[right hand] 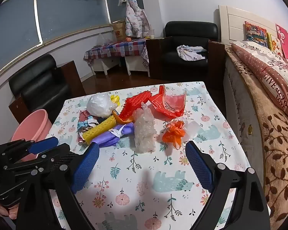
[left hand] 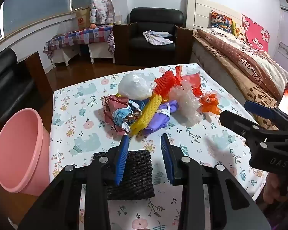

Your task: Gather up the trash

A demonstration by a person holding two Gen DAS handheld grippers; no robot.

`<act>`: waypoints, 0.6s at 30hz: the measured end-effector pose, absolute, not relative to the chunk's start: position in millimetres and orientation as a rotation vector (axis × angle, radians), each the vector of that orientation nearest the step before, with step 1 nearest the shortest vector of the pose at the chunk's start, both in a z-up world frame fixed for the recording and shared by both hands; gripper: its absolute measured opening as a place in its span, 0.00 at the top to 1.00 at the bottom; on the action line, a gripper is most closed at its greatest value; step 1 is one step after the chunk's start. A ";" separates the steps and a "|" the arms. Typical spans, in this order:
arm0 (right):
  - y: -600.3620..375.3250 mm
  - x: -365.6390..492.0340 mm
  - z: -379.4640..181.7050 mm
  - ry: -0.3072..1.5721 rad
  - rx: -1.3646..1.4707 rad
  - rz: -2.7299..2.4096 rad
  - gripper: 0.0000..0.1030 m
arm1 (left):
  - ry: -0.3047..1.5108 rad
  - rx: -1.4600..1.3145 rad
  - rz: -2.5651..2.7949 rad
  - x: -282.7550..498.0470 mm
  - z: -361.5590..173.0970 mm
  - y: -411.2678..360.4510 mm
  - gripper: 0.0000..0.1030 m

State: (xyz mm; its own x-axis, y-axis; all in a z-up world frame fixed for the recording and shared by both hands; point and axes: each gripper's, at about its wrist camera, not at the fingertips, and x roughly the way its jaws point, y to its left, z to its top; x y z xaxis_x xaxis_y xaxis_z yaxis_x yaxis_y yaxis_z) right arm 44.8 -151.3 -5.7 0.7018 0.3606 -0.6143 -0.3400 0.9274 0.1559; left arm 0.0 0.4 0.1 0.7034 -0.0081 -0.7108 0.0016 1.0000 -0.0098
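Note:
A pile of trash lies mid-table: a white plastic bag, crumpled printed paper, yellow foam net, purple glove, red foam net, clear bubble wrap, orange ribbon bow, and a red wrapper. My left gripper is open, over a black foam net near the front edge. My right gripper is open wide, just short of the bubble wrap.
A pink bucket stands on the floor left of the floral table. A bed runs along the right. Black armchairs stand behind and at left.

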 end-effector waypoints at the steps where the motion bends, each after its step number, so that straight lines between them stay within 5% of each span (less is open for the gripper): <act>1: -151.3 44.5 -5.8 0.688 0.030 0.389 0.13 | 0.792 -0.010 -0.007 0.0 0.1 0.4 0.66; 18: -152.4 42.1 -5.5 0.681 0.030 0.396 0.13 | 0.798 -0.007 -0.008 -1.5 -7.2 -2.8 0.66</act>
State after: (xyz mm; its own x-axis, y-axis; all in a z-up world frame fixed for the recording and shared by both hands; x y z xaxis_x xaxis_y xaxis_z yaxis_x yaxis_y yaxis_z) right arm 42.1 -152.4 -5.5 0.7053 0.3660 -0.6071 -0.3464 0.9251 0.1552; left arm -1.5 -2.8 -7.2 0.6984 -0.0095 -0.7156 0.0040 0.9999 -0.0094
